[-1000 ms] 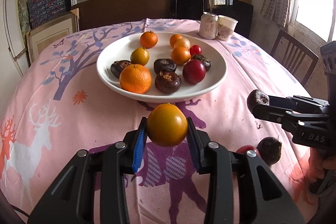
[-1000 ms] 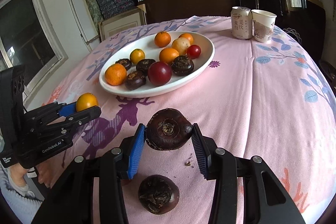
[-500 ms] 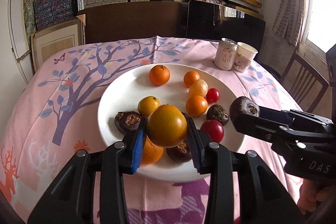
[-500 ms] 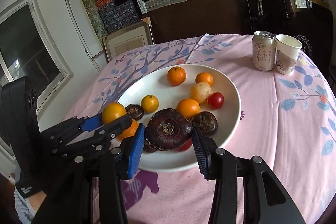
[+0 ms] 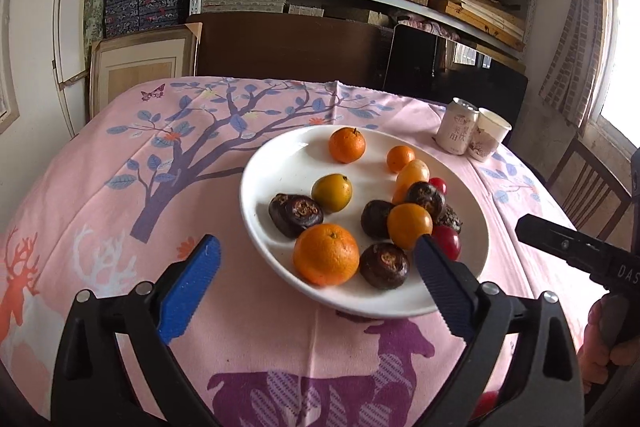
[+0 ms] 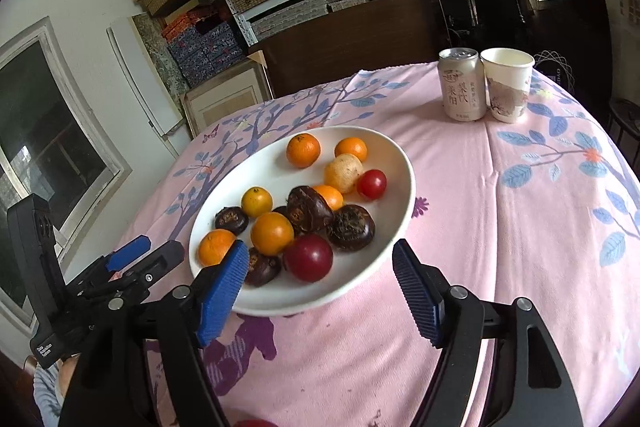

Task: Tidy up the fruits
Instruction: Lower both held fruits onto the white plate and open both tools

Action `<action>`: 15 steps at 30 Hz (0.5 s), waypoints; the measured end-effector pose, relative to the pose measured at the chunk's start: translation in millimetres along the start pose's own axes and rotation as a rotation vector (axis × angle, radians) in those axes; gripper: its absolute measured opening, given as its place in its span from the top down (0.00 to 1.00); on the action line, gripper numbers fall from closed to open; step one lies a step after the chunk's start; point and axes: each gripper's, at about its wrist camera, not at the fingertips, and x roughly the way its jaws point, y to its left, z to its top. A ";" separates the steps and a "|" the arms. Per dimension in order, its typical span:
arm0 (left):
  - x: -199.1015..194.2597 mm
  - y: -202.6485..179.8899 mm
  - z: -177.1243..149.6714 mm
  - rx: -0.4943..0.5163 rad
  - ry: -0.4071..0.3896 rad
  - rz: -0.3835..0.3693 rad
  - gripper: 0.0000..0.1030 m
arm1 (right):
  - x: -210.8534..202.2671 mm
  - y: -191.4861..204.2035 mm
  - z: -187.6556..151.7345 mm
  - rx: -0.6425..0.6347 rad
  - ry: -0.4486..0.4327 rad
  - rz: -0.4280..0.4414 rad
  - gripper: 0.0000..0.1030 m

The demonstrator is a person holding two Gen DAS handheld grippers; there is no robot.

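Two hand-held grippers hover over a round table covered in a pink cloth [image 5: 256, 347] printed with a tree and deer. The left gripper [image 5: 316, 287], black with blue ribbed pads, has its jaws spread wide and nothing between them; they have just been opening. The right gripper [image 6: 316, 291], of the same make, also has its jaws apart and empty, and they too have just been opening.

Straight ahead of both grippers, just beyond the fingertips, sits a wide white ceramic plate [image 5: 276, 163] holding the fruit. A small yellow-orange citrus fruit [image 5: 409, 225] lies just past the left gripper's right fingertip, resting among the others. A dark brown, rough-skinned water chestnut [image 6: 309, 208] sits on top of the pile near the plate's middle, ahead of the right gripper. Around them are more oranges, more dark chestnuts, a large dark red plum [image 6: 308, 257] and a small red tomato [image 6: 371, 183].

Farther ahead and to the right of both grippers, well apart from the plate, stand a pale drink can [image 6: 461, 83] and a white paper cup [image 6: 507, 83], touching each other.

The task looks well along: most of the fruit is gathered on the plate. It is probably not finished, because a red fruit [image 5: 486, 403] shows at the bottom edge of the left view, on the cloth below and to the right of the left gripper. A red edge at the bottom of the right view may be the same piece.
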 end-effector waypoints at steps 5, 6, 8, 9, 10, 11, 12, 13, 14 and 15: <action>-11.6 -17.2 -30.9 0.085 0.024 0.034 0.07 | -11.4 -11.0 -28.8 0.012 0.025 -0.034 0.27; -16.3 -21.4 -35.3 0.102 0.019 0.039 0.06 | -16.2 -11.4 -32.8 0.007 0.019 -0.043 0.27; -26.1 -27.6 -42.5 0.124 0.001 0.047 0.05 | -27.8 -12.3 -38.8 0.002 -0.007 -0.045 0.23; -30.8 -29.8 -45.6 0.131 -0.007 0.048 0.05 | -32.8 -12.8 -41.7 0.000 -0.019 -0.046 0.22; -35.1 -31.1 -48.9 0.135 -0.013 0.049 0.05 | -37.1 -12.7 -45.4 -0.003 -0.026 -0.050 0.22; -38.6 -31.7 -51.9 0.135 -0.016 0.051 0.05 | -40.8 -12.7 -49.8 -0.006 -0.029 -0.050 0.22; -41.6 -31.7 -54.8 0.134 -0.018 0.052 0.05 | -43.4 -12.7 -54.6 -0.009 -0.025 -0.052 0.22; -43.5 -31.5 -57.1 0.132 -0.017 0.053 0.05 | -44.5 -13.2 -59.0 -0.013 -0.016 -0.053 0.22; -45.1 -31.1 -59.1 0.130 -0.014 0.054 0.05 | -45.8 -12.3 -64.8 -0.022 -0.006 -0.054 0.22; -45.8 -31.2 -59.7 0.127 -0.012 0.055 0.05 | -46.4 -11.1 -69.9 -0.032 0.005 -0.055 0.22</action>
